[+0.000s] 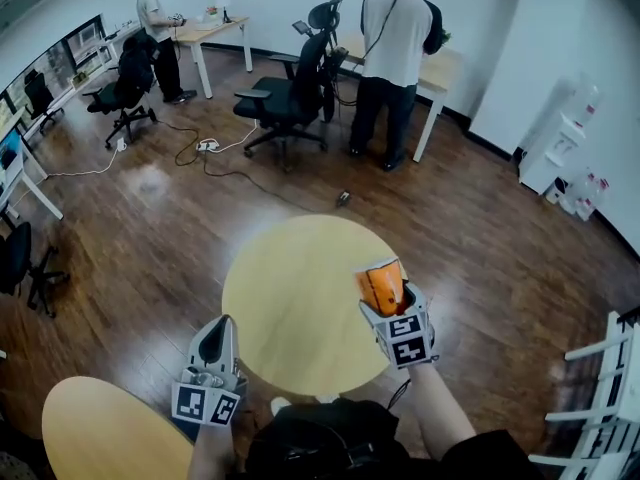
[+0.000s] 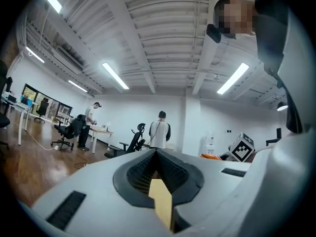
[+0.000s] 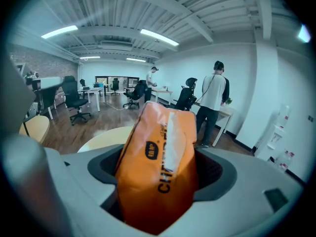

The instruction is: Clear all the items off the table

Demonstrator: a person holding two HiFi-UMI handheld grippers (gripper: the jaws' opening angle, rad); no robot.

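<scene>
We hold an orange packet [image 3: 158,162] in our right gripper [image 1: 385,290], its jaws spread wide around the pack and pressing on both sides. The packet stands lifted above the right edge of the round yellow table [image 1: 290,298], its top end poking out past the jaws. Our left gripper [image 1: 214,340] hangs just outside the table's near left edge with its jaws closed together and nothing between them. Both of our grippers point away from us, across the table.

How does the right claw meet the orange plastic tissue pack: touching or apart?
Touching. The right gripper view shows the orange plastic tissue pack wedged in the right claw, its jaws pressing both sides.
</scene>
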